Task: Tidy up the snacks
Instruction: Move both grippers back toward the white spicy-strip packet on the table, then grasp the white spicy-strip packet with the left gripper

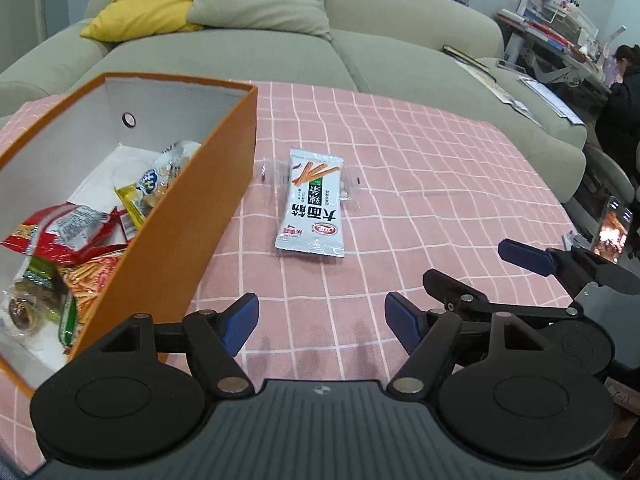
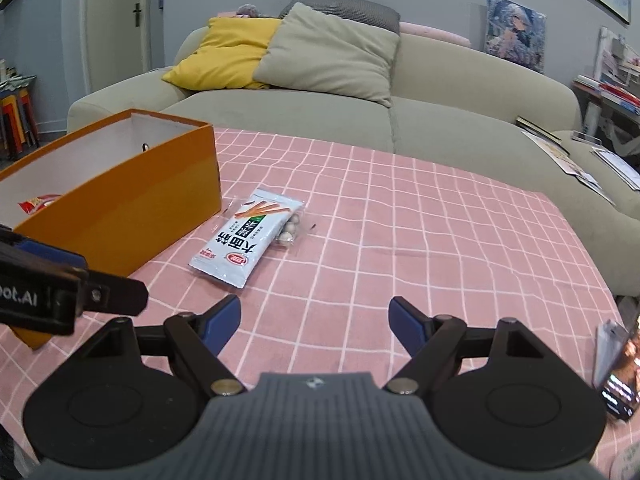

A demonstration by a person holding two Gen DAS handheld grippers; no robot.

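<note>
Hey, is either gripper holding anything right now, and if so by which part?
Nothing is held. The left gripper and right gripper are both open, and the white snack packet lies untouched on the tablecloth.

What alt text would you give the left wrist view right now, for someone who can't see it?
The open left gripper hovers over a pink checked tablecloth, facing a white snack packet that lies atop a clear packet beside an orange box holding several snacks. The right gripper, also open, enters from the right; a sofa stands behind.
</note>
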